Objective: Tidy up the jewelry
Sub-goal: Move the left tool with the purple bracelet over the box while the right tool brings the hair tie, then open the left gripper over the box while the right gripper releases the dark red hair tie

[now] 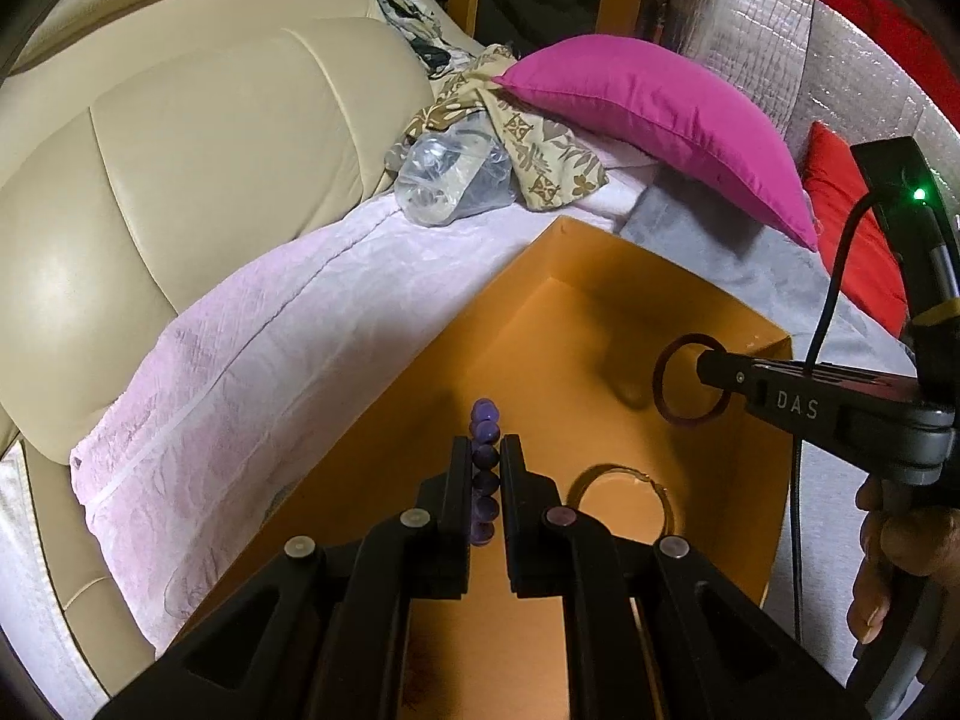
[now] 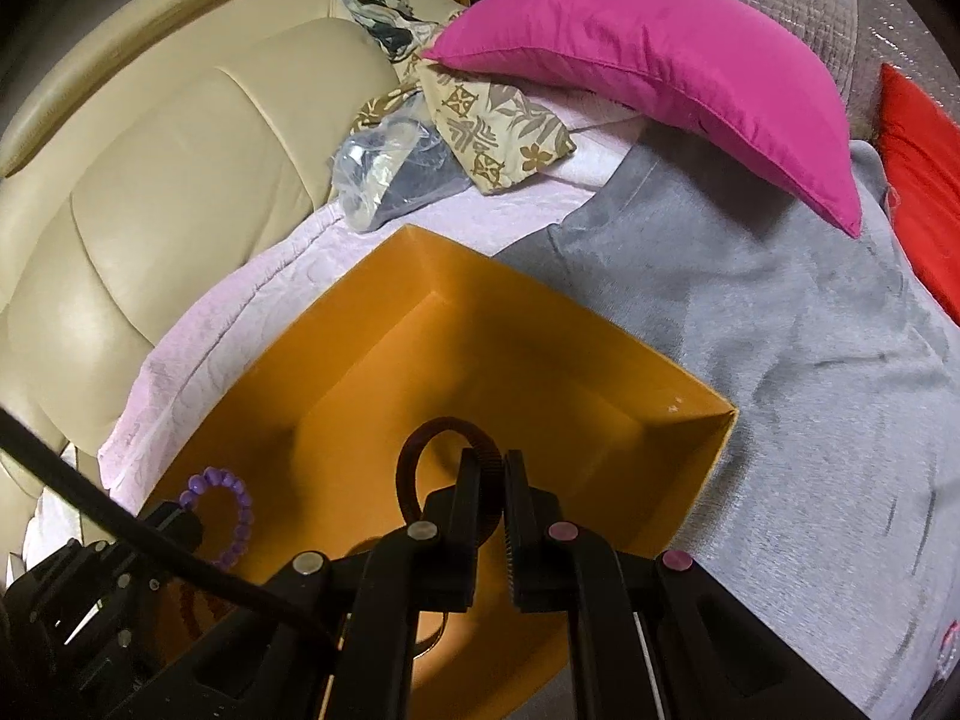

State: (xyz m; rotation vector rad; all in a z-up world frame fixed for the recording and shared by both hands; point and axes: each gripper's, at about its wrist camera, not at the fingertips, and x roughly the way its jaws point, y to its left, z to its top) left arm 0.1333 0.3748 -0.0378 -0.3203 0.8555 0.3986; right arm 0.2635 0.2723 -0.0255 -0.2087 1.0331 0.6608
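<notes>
Purple bead bracelet (image 1: 485, 468) clamped in left tongs (image 1: 486, 450), brown bangle (image 2: 447, 474) clamped in right tongs (image 2: 493, 468); both over orange box (image 2: 690, 414), likely for dropping inside.

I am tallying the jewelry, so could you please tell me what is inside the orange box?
On the floor of the orange box lies one thin clear bangle. The purple bead bracelet and dark bangle hang above it in the hand-held grippers. The near floor is hidden by them.

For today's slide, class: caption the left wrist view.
Left gripper holds a purple bead bracelet over the orange box; right gripper brings a dark bangle.
</notes>
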